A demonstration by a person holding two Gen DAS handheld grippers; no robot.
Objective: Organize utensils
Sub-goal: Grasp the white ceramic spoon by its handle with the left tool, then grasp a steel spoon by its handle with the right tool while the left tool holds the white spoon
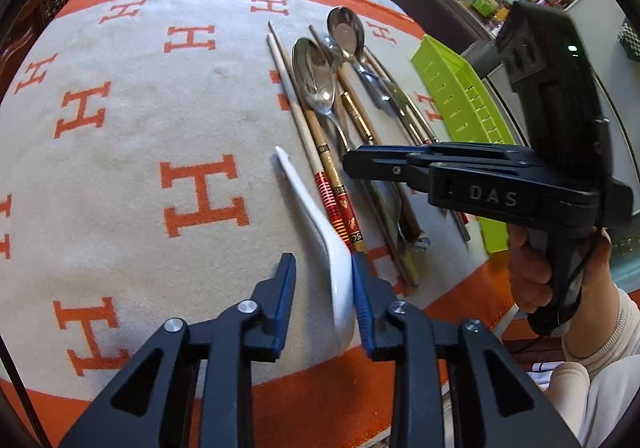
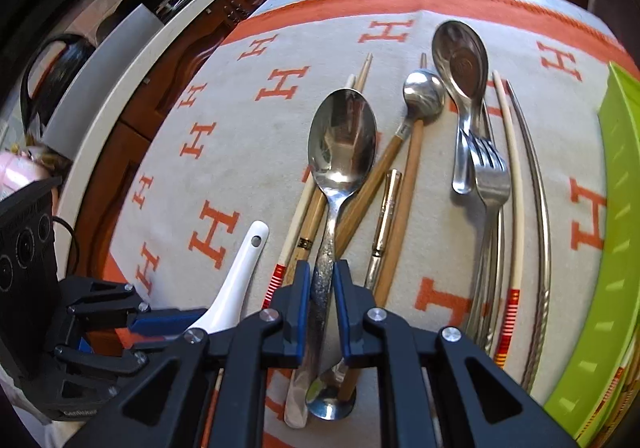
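Two claws were at work over a heap of cutlery that was mostly unsorted. On the bench, covered with an orange-and-cream cloth, lay several chopsticks, a wide steel ladle spoon, a fork and a small round spoon, crossing and touching one another in a loose row. The green tray stood just beside them at the right edge of the cloth; the little of its inside that showed seemed to hold almost nothing, though something patterned lay at its near end, too cut off to name.

The right claw had its pads nearly together around the handle of the large steel spoon, touching or all but touching it; the spoon's bowl rested on the chopsticks, so it did not look lifted. The left claw stood partly open astride the white ceramic spoon, the right pad against it and the left pad clear, so no firm hold showed.

Judging by this, sorting had barely begun: nearly every piece remained on the cloth to be carried to the tray.
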